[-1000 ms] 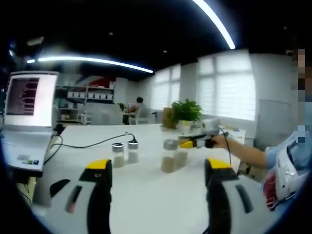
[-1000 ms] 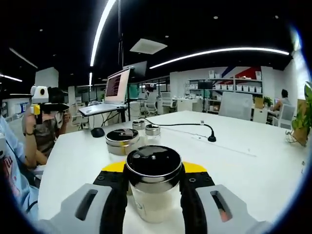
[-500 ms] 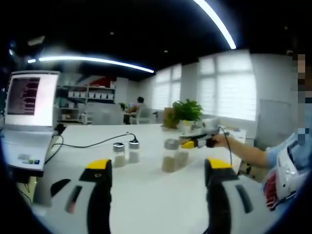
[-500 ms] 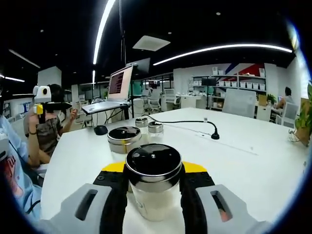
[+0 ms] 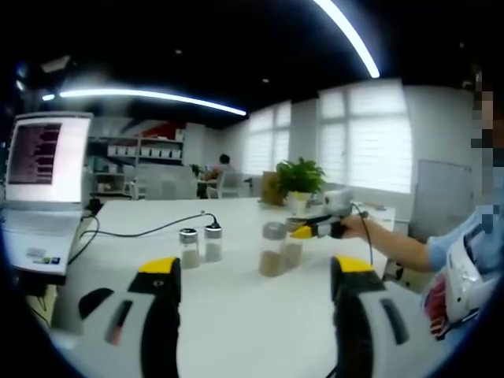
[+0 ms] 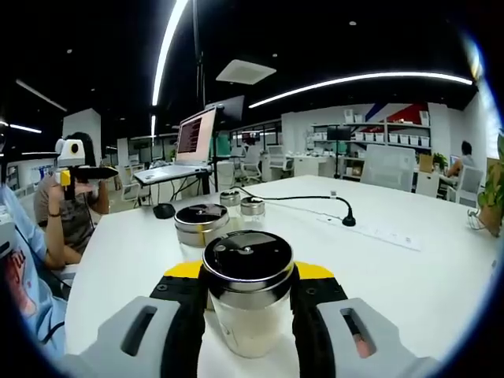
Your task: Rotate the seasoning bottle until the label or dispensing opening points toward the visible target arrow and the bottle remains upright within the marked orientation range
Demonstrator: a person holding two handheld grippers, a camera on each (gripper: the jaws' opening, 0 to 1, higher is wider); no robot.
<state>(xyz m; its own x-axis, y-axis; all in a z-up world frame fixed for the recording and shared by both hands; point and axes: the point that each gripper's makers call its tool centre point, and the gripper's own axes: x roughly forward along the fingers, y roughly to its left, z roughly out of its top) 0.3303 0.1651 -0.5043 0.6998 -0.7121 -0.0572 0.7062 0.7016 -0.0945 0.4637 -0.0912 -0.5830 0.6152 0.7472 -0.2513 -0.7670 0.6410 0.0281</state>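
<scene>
A clear seasoning bottle [image 6: 246, 311] with a black, chrome-rimmed lid stands upright on the white table [image 6: 409, 276]. My right gripper [image 6: 247, 283] is shut on it, a black jaw on each side. In the left gripper view this bottle [image 5: 294, 253] sits at the yellow tip of the right gripper [image 5: 321, 228], held by a person's hand. My left gripper [image 5: 256, 276] hangs open above the table, well short of the bottles. It appears far left in the right gripper view as the left gripper [image 6: 76, 168].
A second lidded jar [image 6: 201, 227] stands just beyond the held bottle, also seen as the jar [image 5: 272, 250]. Two small shakers [image 6: 241, 208] stand further back. A laptop [image 6: 187, 148], mouse [image 6: 163, 210], black cable [image 6: 315, 200], power strip [image 6: 370, 233] and potted plant [image 5: 298, 179] are around.
Both views have shifted only slightly. The right gripper stays shut on the bottle in the same spot, and the left gripper stays open.
</scene>
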